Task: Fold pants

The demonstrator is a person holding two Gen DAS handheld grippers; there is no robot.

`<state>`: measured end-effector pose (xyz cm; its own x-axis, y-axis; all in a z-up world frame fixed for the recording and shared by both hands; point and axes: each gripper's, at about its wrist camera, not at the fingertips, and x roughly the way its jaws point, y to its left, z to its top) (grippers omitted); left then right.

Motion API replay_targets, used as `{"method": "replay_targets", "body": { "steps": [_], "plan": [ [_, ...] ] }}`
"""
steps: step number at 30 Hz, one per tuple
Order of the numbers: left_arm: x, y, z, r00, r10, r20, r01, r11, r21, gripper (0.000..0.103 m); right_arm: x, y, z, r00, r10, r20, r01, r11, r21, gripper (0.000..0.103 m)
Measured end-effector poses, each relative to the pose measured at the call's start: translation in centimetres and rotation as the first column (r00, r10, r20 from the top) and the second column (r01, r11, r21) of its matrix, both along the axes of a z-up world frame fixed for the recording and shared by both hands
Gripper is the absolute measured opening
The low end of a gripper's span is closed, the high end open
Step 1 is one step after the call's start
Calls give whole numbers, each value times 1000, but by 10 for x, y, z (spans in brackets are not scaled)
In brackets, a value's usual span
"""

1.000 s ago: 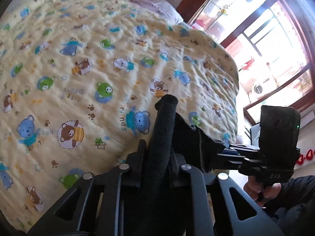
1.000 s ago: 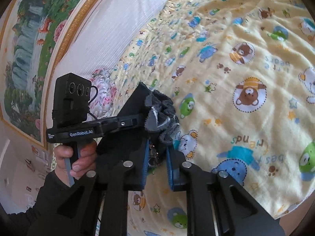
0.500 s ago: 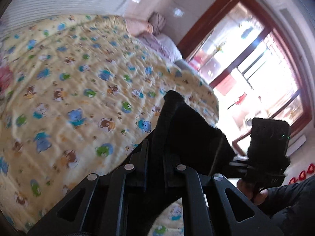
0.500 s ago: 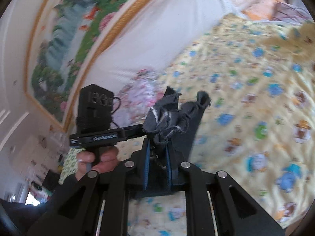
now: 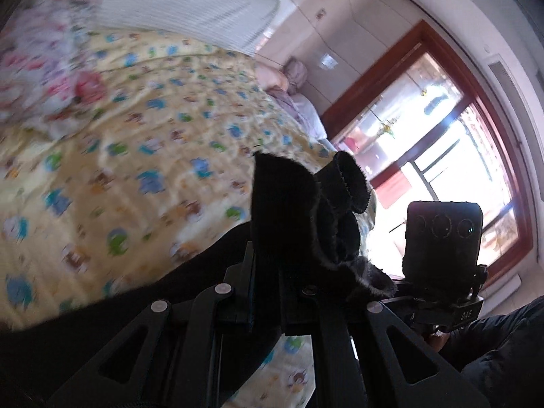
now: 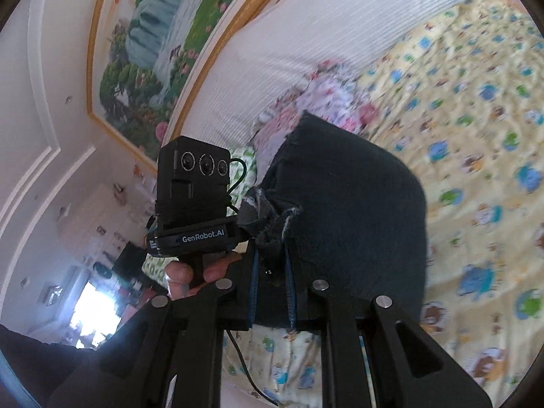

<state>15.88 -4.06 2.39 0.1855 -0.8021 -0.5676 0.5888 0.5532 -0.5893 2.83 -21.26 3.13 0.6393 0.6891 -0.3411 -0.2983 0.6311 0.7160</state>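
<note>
The pants [image 5: 299, 210] are black and bunched. My left gripper [image 5: 268, 272] is shut on one edge of them and holds it high above the bed; dark cloth hangs down to the left. My right gripper [image 6: 270, 265] is shut on the other edge of the pants [image 6: 353, 210], with a frayed grey hem sticking up between the jaws. Each gripper shows in the other's view: the right gripper [image 5: 442, 272] at right, the left gripper [image 6: 193, 204] at left, close together.
A bed with a yellow cartoon-bear quilt [image 5: 153, 156] lies below. Floral pillows [image 6: 323, 102] sit by the white headboard [image 6: 306, 34]. A red-framed window [image 5: 459, 142] is to the right. A framed painting [image 6: 163, 34] hangs above.
Both grippers have risen well above the quilt and tilted upward, lifting the pants with them. The views are now motion-blurred. Both stay shut.
</note>
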Motion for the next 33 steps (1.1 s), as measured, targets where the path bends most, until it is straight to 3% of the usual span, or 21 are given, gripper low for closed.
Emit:
{"method": "replay_targets", "body": {
  "steps": [9,18,22,24,26,27,33],
  "plan": [
    [-32,66,-41,979,187,-82,-182,981,63,8,22,38,-37,986,136,-98,-135,991,12,15],
    [-68,127,-42,907,409,-98,-405,912,56,8,43,63,-74,957,196,-212,-200,980,1,15],
    [-78,132,-35,895,435,-95,-435,900,30,8,44,67,-73,950,210,-233,-221,975,-21,18],
    [-82,129,-33,893,440,-95,-441,897,18,8,43,65,-67,950,221,-221,-229,973,-9,24],
    [-83,124,-33,889,445,-104,-447,895,10,8,40,64,-61,953,227,-200,-231,973,3,41],
    [-84,122,-32,889,444,-106,-446,895,7,8,38,62,-57,956,225,-188,-228,974,3,45],
    [-88,110,-26,893,435,-114,-440,898,-21,10,35,42,-36,980,149,-131,-154,988,-22,47]
  ]
}}
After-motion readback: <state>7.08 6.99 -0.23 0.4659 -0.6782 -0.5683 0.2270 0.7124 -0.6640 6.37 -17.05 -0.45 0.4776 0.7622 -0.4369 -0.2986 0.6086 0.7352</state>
